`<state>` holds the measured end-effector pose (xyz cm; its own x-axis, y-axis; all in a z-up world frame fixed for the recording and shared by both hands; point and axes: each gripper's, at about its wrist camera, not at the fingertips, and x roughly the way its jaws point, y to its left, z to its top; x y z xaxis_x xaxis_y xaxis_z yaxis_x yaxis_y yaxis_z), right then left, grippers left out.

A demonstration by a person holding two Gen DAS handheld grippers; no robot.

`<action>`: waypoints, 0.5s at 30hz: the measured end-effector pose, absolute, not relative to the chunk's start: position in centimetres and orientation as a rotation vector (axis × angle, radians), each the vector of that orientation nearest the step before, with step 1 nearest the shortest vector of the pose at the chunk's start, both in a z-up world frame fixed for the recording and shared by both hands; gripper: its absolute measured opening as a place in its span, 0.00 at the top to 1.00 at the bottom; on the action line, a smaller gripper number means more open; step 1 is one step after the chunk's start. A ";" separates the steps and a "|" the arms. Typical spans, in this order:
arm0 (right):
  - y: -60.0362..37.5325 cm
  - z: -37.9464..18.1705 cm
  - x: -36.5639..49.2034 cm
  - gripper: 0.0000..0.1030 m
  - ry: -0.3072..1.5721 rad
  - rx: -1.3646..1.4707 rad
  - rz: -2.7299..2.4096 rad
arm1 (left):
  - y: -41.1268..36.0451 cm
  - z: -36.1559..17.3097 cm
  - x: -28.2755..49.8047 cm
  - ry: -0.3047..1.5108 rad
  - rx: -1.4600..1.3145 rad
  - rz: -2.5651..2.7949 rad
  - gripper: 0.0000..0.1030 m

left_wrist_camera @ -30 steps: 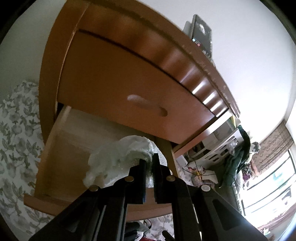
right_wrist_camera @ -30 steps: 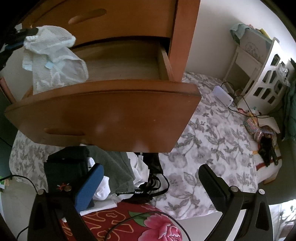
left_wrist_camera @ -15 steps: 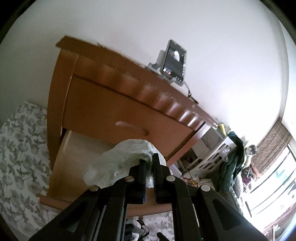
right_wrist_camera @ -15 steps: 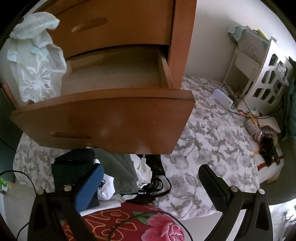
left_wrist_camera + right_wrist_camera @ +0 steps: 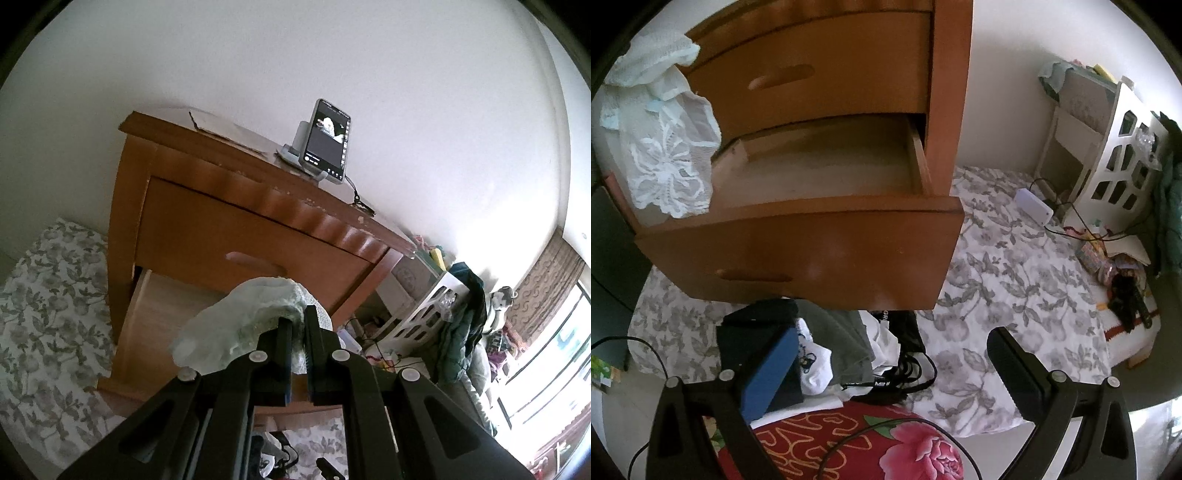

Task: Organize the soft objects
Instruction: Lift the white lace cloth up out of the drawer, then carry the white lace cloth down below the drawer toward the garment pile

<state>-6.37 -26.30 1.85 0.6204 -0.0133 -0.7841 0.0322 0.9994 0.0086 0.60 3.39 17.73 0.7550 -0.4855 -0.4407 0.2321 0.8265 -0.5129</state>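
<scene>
My left gripper [image 5: 298,325] is shut on a white lace garment [image 5: 240,321] and holds it up in front of the wooden nightstand [image 5: 229,229]. In the right wrist view the garment [image 5: 661,147] hangs above the left end of the open lower drawer [image 5: 820,173]. The drawer's inside shows bare wood. My right gripper [image 5: 886,365] is open and empty, low over a pile of clothes [image 5: 842,354] on the floor below the drawer front.
A phone on a stand [image 5: 325,144] sits on the nightstand top. A floral sheet [image 5: 1004,280] covers the floor, with a red flowered cloth [image 5: 857,439] near me. A white cut-out rack [image 5: 1123,155], cables and a white box [image 5: 1034,206] lie at right.
My left gripper has lifted and drawn back from the drawer with the garment, so the nightstand top and phone show. The right gripper has barely moved.
</scene>
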 end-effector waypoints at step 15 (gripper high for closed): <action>-25.7 3.7 -9.1 0.00 0.835 0.027 -0.013 | 4.7 18.6 -3.4 0.585 -0.443 -0.380 0.95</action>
